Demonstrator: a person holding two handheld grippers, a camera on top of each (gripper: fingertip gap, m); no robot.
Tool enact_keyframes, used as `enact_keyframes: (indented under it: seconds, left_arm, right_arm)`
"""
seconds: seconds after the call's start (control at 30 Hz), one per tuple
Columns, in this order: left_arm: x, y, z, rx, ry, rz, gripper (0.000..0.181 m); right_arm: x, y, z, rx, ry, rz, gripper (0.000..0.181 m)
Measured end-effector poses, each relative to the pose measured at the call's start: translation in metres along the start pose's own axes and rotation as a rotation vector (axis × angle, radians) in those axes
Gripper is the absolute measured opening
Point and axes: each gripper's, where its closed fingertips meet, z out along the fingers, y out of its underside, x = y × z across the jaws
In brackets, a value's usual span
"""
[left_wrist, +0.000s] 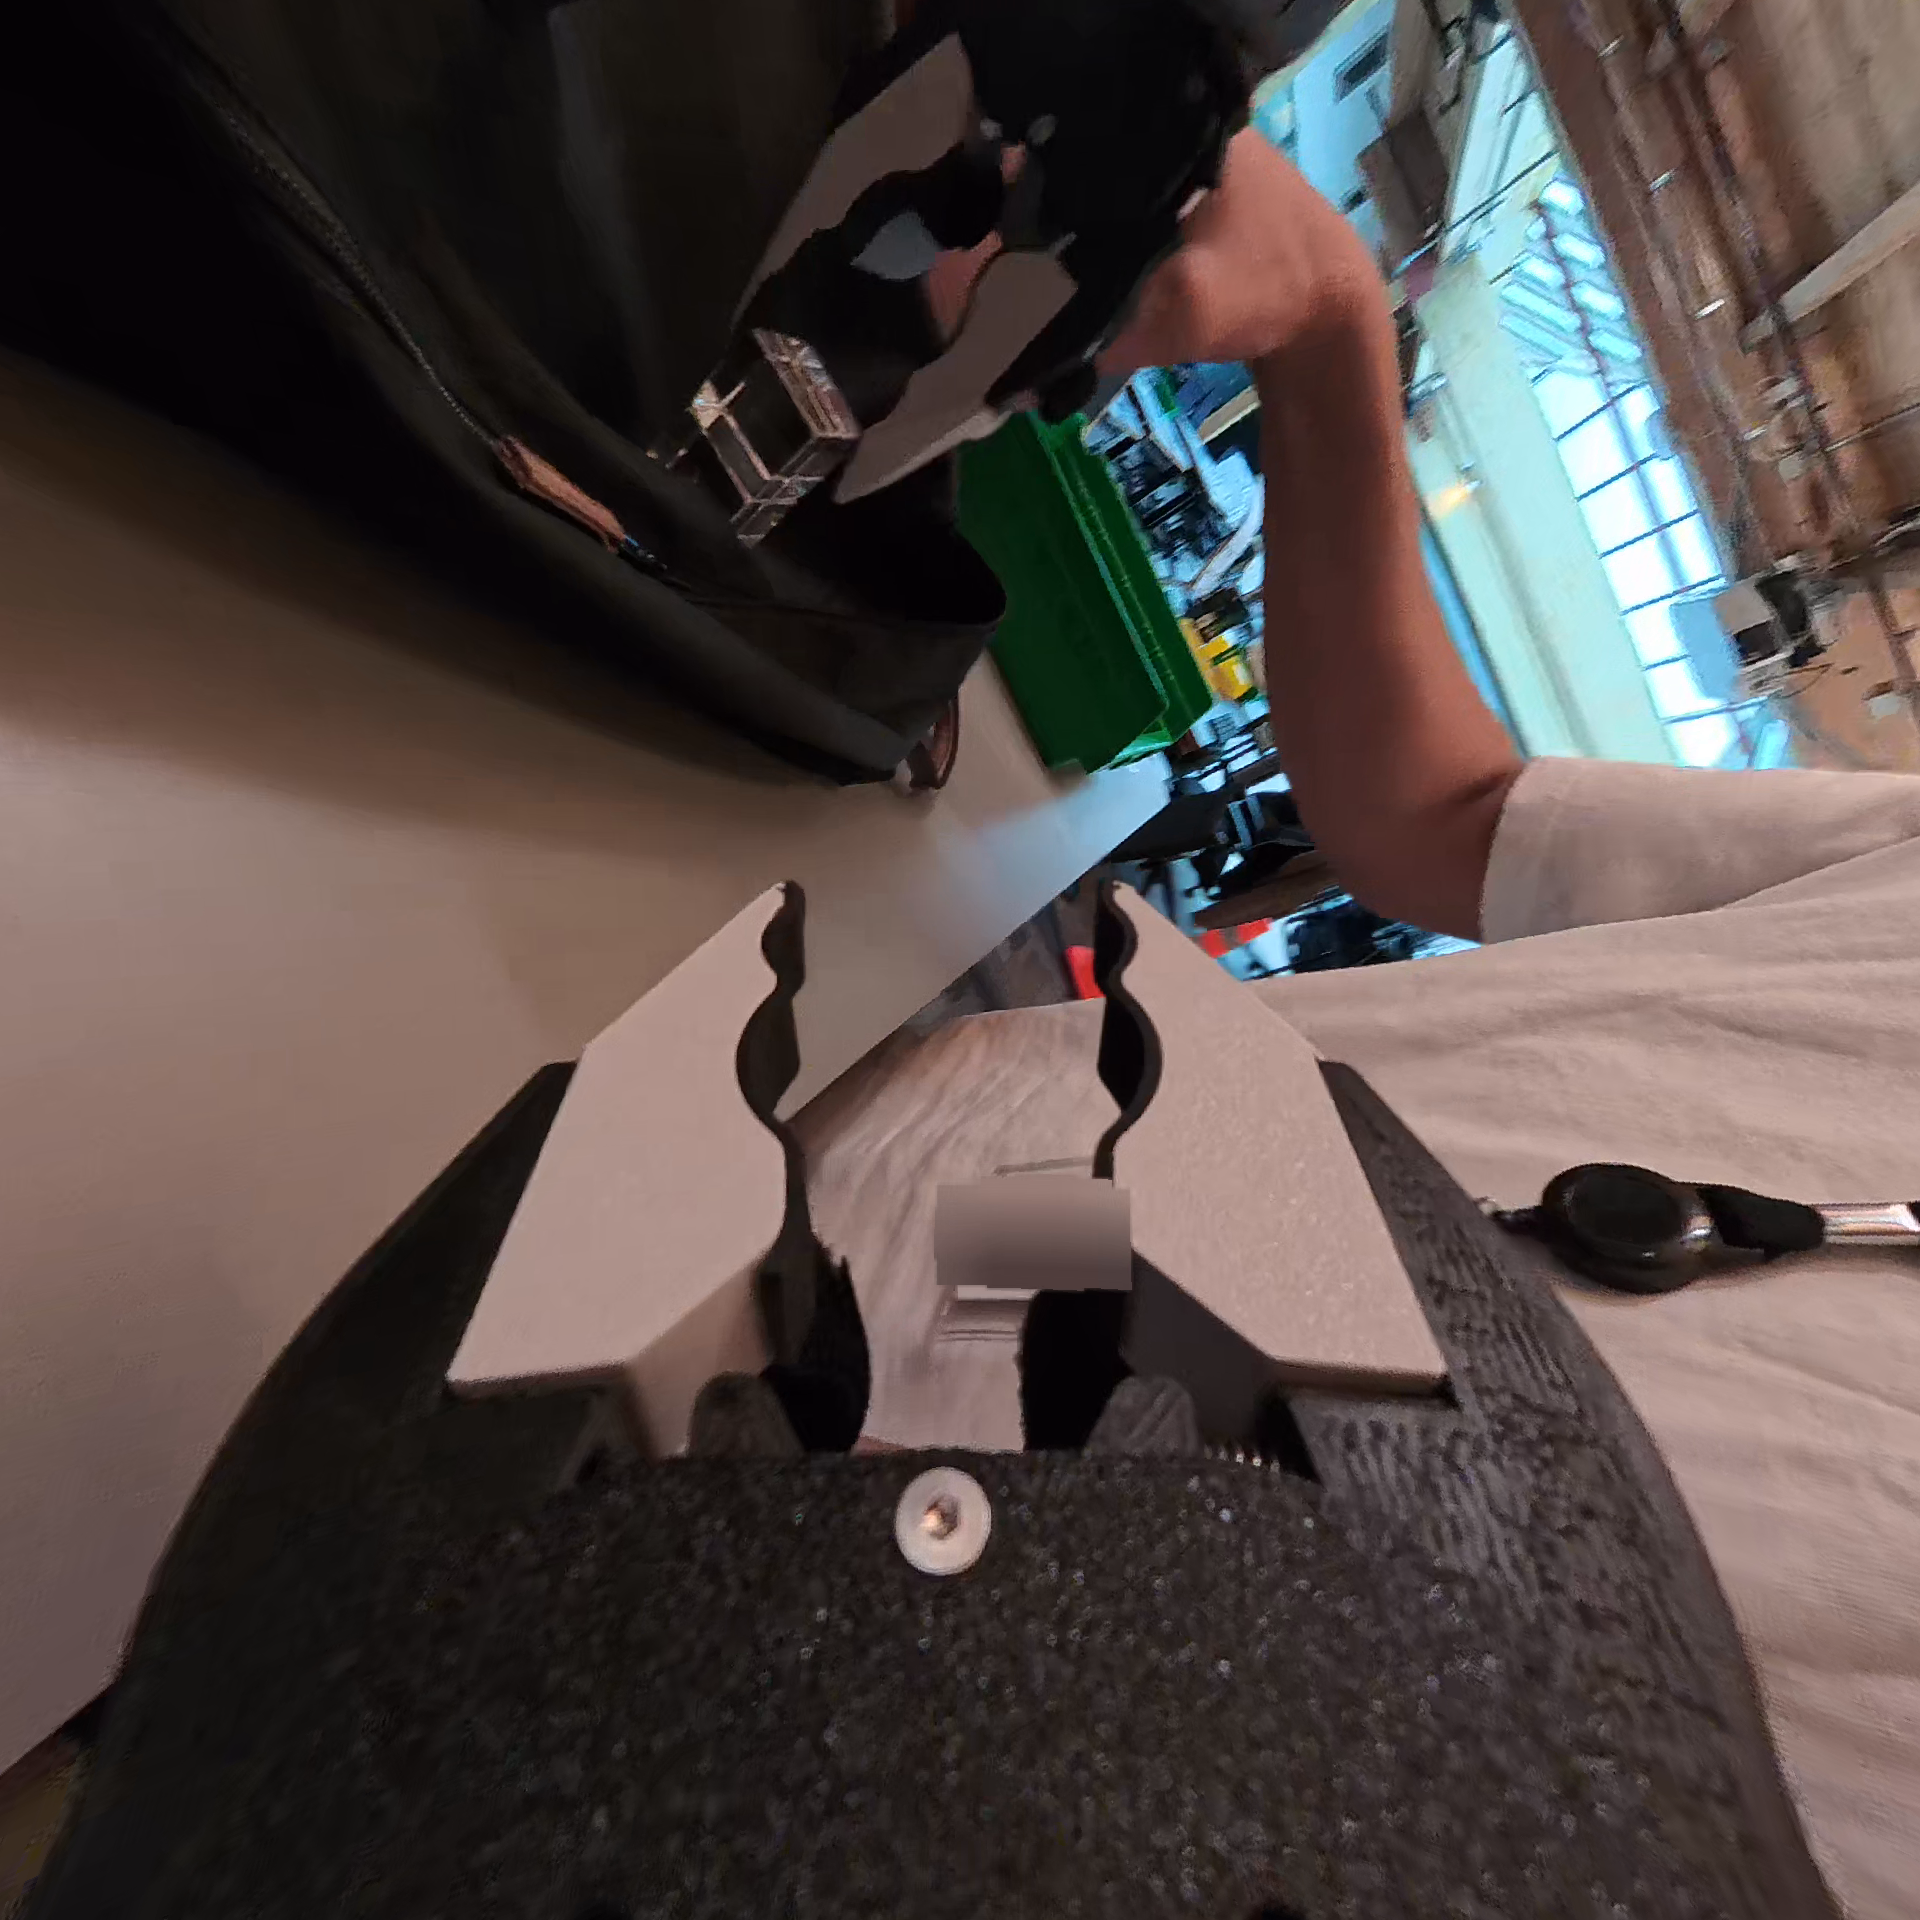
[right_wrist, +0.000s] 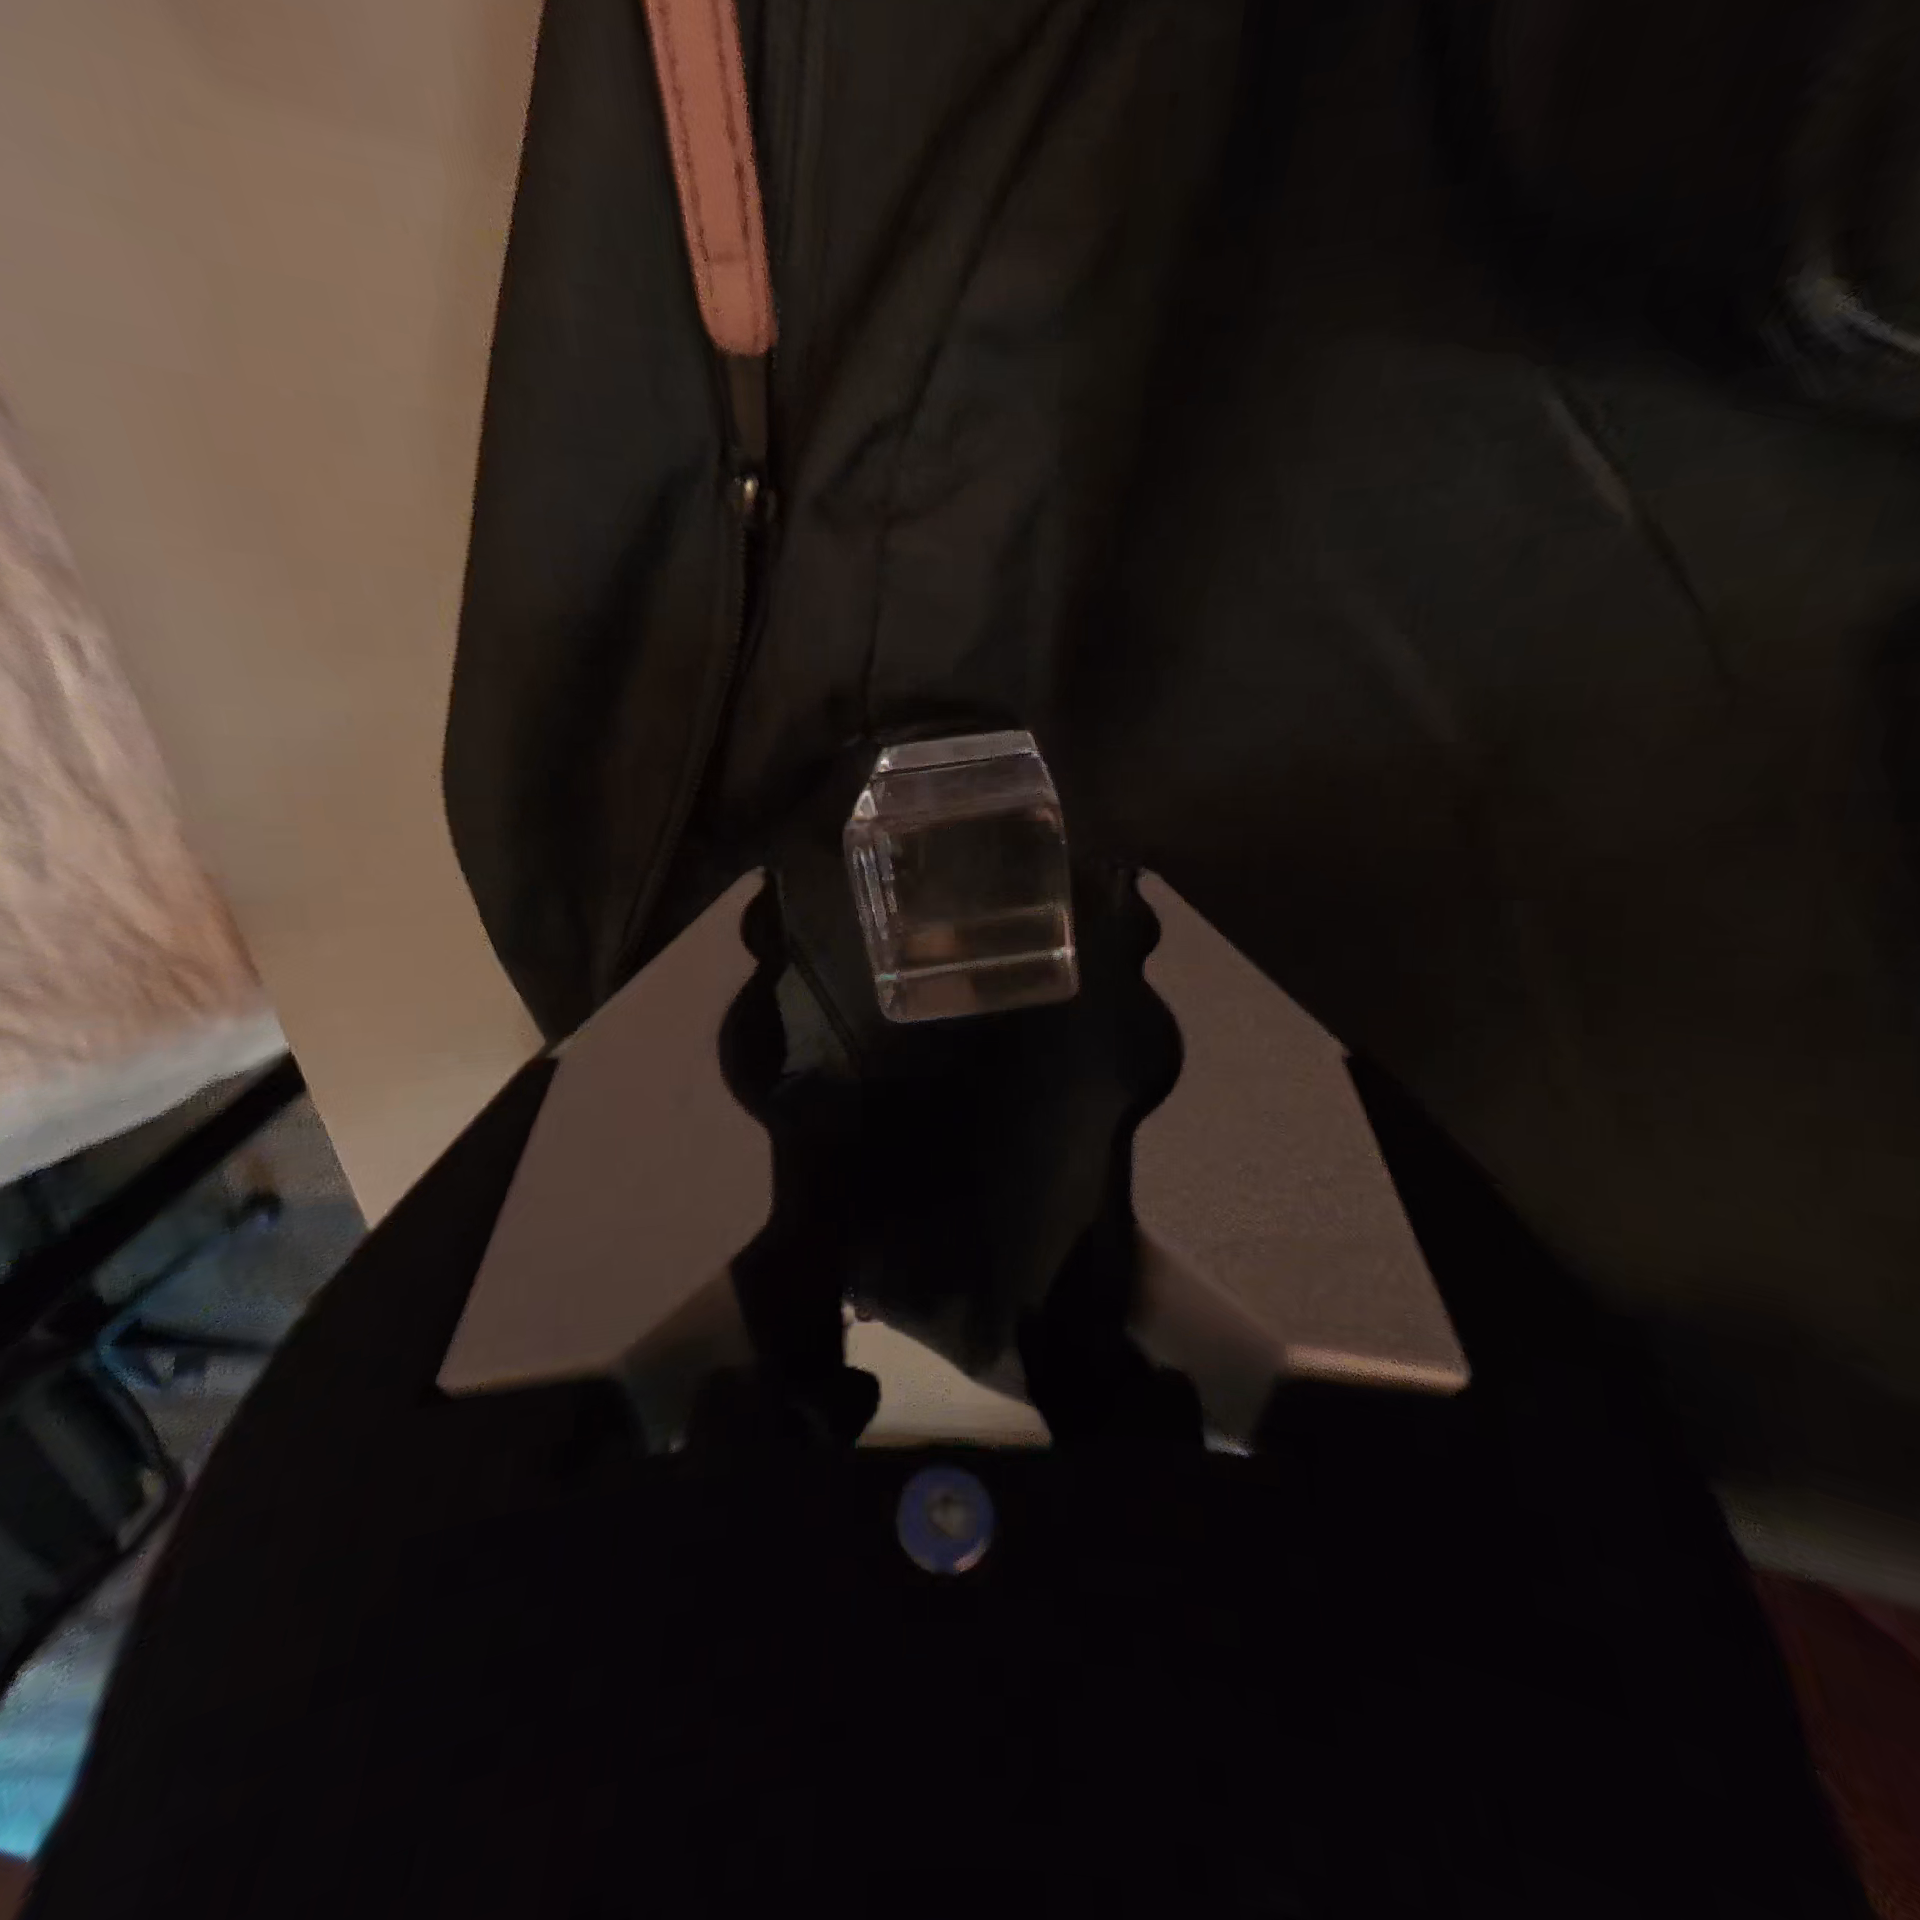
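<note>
Clear block lying on the black bag, just ahead of the right gripper, whose jaws are standing spread. Left gripper, likewise spread and empty, hovering by the table edge.

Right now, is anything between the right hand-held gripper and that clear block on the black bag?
Nothing visible. The clear block lies on the black bag just past the open right hand-held gripper, with no object between them.
</note>
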Motion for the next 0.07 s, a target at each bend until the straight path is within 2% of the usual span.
enact_keyframes:
  seconds: [0.03, 0.07]
  left_arm:
    - [-0.0026, -0.0004, -0.0018, -0.014, -0.031, 0.023, 0.057]
    - [-0.0051, -0.0020, -0.0048, -0.029, -0.066, 0.051, 0.057]
  right_arm:
    - [0.0017, 0.0012, -0.0070, 0.044, 0.023, 0.034, 0.066]
    - [0.0017, 0.0032, -0.0151, 0.092, 0.043, 0.072, 0.069]
